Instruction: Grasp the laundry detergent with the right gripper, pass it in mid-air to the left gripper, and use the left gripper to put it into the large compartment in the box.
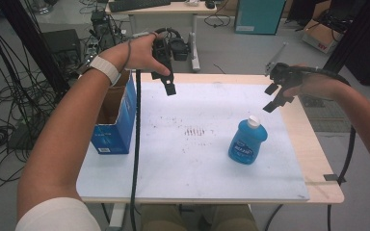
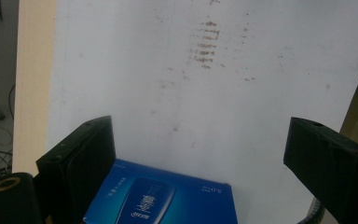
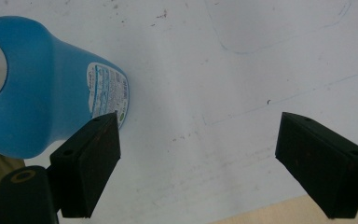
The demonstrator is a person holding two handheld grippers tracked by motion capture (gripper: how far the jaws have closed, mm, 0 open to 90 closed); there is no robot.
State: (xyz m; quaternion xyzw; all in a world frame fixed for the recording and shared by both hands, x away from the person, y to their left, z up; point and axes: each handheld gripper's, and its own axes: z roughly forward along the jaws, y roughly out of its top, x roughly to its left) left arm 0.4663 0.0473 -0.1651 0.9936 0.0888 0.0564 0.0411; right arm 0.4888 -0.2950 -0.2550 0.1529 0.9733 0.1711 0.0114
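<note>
High view: the bottle [image 1: 247, 141] stands upright near the table's [image 1: 197, 178] right edge, the open box [image 1: 117, 120] at its left edge. Both claws hang above the far edge, left claw [image 1: 167, 82] and right claw [image 1: 272, 97] spread and empty.

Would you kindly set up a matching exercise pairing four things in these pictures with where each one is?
Things:
1. blue bottle
2. blue box
3. left tool
4. right tool

Places:
A. raised over the table's far edge, jaws open
B. at the table's left edge, top open
C. standing on the white sheet, right of centre
D. raised by the table's far right corner, jaws open

Pairs: 1-C, 2-B, 3-A, 4-D
</note>
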